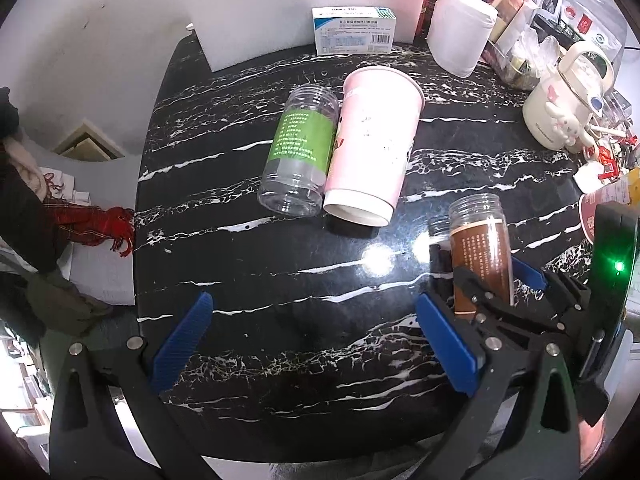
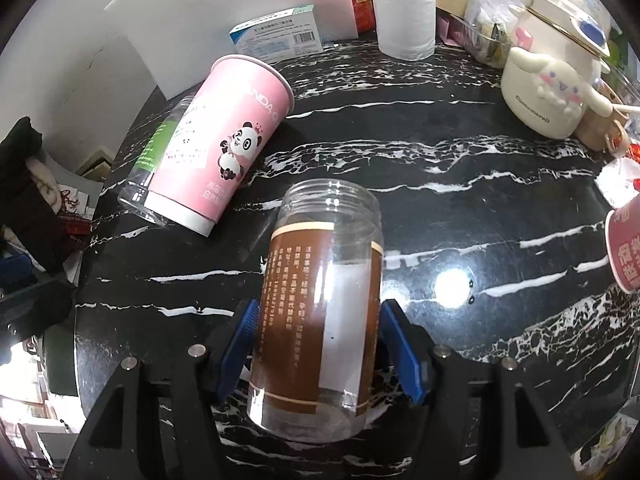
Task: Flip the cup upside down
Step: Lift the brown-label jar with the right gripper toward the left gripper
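Observation:
A clear plastic jar with a brown label (image 2: 320, 304) sits between the blue pads of my right gripper (image 2: 320, 332), which is shut on it; its open mouth points away from me and it looks held just above the black marble table (image 2: 460, 184). The same jar (image 1: 482, 248) and right gripper show at the right of the left wrist view. My left gripper (image 1: 316, 328) is open and empty above the near table. A pink panda paper cup (image 1: 372, 148) (image 2: 224, 140) lies on its side beside a clear green-label jar (image 1: 300, 152) (image 2: 156, 148), also lying down.
A white paper roll (image 2: 404, 8), a blue-white medicine box (image 2: 280, 34) and a white board (image 2: 240, 12) stand at the back. A cream electric pot (image 2: 556, 76) and clutter fill the right. A red cup (image 2: 626, 252) is at the right edge. The table's left edge drops off.

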The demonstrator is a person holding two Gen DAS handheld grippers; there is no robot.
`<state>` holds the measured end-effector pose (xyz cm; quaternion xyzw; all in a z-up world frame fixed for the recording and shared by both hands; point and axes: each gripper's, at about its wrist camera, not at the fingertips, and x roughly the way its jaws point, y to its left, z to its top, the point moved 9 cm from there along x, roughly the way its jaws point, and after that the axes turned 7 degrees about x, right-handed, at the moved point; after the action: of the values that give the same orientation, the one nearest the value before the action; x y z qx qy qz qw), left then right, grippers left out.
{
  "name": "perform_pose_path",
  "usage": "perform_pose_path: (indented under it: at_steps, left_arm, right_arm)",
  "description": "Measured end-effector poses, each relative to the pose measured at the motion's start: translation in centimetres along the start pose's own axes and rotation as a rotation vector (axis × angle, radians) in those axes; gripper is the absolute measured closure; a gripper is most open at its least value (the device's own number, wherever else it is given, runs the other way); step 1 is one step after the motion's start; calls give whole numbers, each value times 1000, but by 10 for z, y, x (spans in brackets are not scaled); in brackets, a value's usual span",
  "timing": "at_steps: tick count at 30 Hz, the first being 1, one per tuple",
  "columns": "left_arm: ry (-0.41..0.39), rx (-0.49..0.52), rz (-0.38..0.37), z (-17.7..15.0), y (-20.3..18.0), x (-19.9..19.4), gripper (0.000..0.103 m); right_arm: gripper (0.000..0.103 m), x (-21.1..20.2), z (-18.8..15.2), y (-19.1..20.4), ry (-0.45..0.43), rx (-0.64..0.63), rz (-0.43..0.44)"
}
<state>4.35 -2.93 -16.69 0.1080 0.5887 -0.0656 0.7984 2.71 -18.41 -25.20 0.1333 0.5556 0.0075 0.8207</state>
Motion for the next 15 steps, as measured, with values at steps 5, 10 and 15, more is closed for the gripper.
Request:
perform_pose_path:
  at_steps: [5,10,15]
  left_arm:
    - [-7,-4,-2,6,-7,-4,1]
    - [-18,-8,-14,13,-16,-10,1]
    - [-25,4,-28,20,-33,-16,1]
  right_arm:
    - [34,-5,2,-2,8,-10,9]
    - [34,-25,10,-9,-11,-16,21]
    - [34,-54,15,-30,-25,-7,14]
